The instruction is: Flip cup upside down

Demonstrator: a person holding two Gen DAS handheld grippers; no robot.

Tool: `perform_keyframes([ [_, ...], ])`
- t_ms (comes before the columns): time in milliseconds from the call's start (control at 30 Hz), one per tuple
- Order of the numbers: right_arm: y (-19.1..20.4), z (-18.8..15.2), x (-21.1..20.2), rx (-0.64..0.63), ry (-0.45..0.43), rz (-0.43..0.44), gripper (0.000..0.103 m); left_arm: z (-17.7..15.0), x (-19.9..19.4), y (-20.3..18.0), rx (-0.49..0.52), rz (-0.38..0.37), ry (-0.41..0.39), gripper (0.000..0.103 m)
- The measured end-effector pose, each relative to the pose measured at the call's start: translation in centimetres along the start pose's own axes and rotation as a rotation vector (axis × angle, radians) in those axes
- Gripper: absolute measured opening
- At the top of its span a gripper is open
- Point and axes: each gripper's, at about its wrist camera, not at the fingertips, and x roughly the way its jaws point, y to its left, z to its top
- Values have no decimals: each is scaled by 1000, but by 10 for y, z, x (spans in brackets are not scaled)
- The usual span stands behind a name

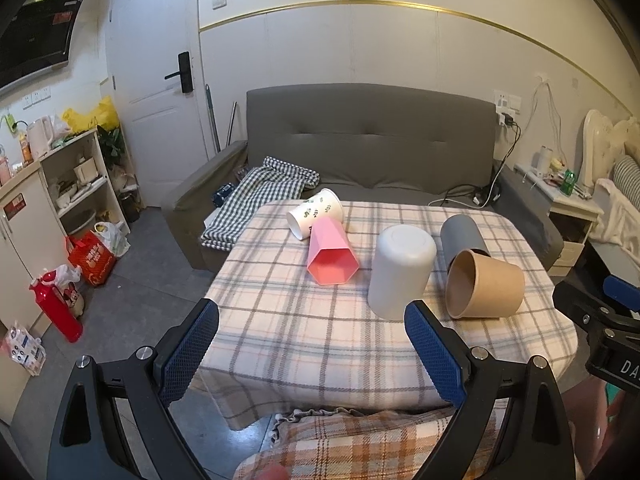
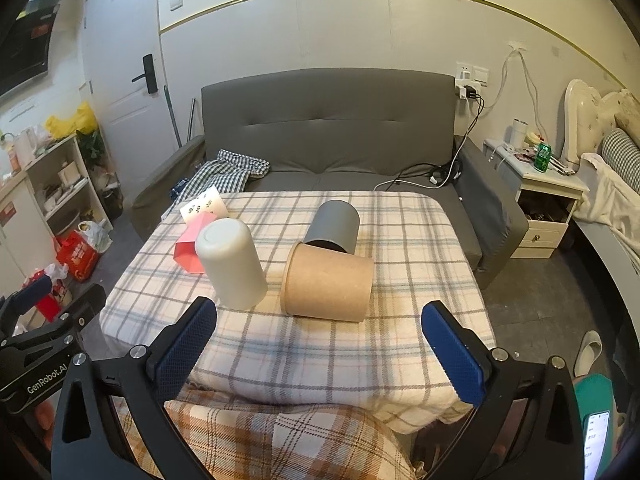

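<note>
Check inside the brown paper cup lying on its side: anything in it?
The brown paper cup lies with its mouth toward the left wrist camera; only bare brown inner wall shows. Its deepest part is shadowed. The grey cup lies right behind it, its mouth hidden by it.

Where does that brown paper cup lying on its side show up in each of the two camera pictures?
Left wrist view: brown paper cup lies right of centre, its mouth facing the camera.
Right wrist view: it lies near centre, its side showing.
Shared landmark: the white cup stands beside it, base up.
</note>
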Motion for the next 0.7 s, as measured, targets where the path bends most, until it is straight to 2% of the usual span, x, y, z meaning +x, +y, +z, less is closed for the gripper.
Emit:
perform_keyframes([
  [400,2,-2,1,-1,5,-2,103,-2,-2,-1,4,-8,-10,97],
  [467,2,-3,1,-2,8,-2,103,-2,-1,-1,5,-3,-5,103],
  [700,4,-6,3,-3,17,2,103,0,1,4,-20,-15,9,103],
])
